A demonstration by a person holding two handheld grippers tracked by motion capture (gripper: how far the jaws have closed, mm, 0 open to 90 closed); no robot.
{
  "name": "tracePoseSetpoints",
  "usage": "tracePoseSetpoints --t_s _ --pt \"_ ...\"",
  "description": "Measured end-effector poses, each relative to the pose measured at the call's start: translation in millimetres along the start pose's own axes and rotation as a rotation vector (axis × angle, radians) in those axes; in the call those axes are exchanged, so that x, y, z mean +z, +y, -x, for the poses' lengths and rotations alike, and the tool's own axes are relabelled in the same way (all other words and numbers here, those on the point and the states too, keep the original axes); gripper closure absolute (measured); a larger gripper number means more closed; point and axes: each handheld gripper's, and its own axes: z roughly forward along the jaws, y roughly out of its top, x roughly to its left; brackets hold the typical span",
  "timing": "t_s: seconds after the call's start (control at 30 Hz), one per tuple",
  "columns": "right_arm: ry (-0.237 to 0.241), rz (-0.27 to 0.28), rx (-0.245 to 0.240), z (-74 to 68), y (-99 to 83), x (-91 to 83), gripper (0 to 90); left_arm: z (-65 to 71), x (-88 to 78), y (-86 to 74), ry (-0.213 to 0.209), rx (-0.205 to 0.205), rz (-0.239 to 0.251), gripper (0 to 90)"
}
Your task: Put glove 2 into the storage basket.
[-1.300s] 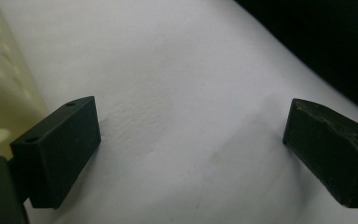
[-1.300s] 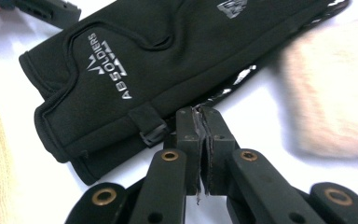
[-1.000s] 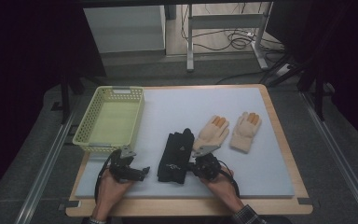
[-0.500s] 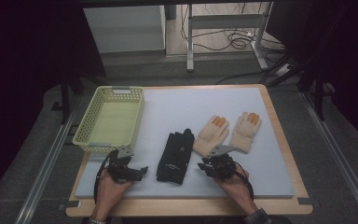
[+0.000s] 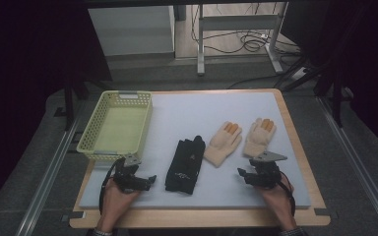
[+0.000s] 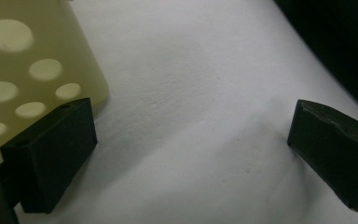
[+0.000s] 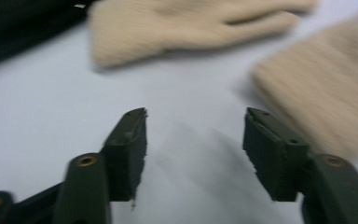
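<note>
A pair of black gloves [image 5: 184, 164] lies stacked at the middle of the white mat. Right of it lie two beige gloves with orange fingertips, one [image 5: 222, 142] beside the other [image 5: 259, 137]. My right gripper [image 5: 248, 172] rests just in front of the right beige glove; its jaws have just been opening and stand open with nothing between them [image 7: 196, 135]. Ahead of it are the beige gloves [image 7: 182, 28] [image 7: 326, 84] and the black gloves [image 7: 23, 28]. My left gripper [image 5: 140, 176] is open [image 6: 191, 126] over bare mat, between the basket corner [image 6: 28, 70] and the black gloves [image 6: 335, 42].
A yellow perforated basket [image 5: 145, 128] stands on the left of the mat [image 5: 187, 113]. The table's wooden rim [image 5: 197, 216] frames the mat. Behind the table are a white cabinet [image 5: 130, 29] and a metal stand with cables [image 5: 236, 29].
My right gripper has slid right, from the black gloves' edge to below the right beige glove, and its jaws have opened. The left hand has stayed put.
</note>
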Motion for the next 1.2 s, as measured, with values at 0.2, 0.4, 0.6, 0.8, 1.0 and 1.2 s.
tracePoseSetpoints --t_s 0.2,0.4,0.6,0.8,1.0,1.2 --pt "-0.074 -0.019 -0.014 10.5 -10.2 1.8 23.6 -0.2 -0.1 0.0 -0.002 -0.004 0.0 1.4" --pt "-0.063 -0.025 0.012 13.5 -10.1 2.5 20.9 -0.2 -0.2 0.1 -0.002 -0.004 -0.001 1.5" --pt "-0.066 -0.024 0.01 13.3 -10.4 2.6 20.7 -0.1 -1.3 0.5 -0.003 0.008 -0.004 2.1" --pt "-0.067 -0.023 0.009 13.3 -10.5 2.6 20.6 3.6 -5.2 5.7 -0.038 -0.01 -0.011 3.5" --pt "-0.068 -0.023 0.009 13.2 -10.6 2.6 20.5 16.2 -11.3 20.8 -0.101 -0.033 0.019 2.6" --pt "-0.069 -0.023 0.009 13.1 -10.6 2.5 20.5 35.3 -13.5 46.0 -0.15 -0.039 0.028 0.7"
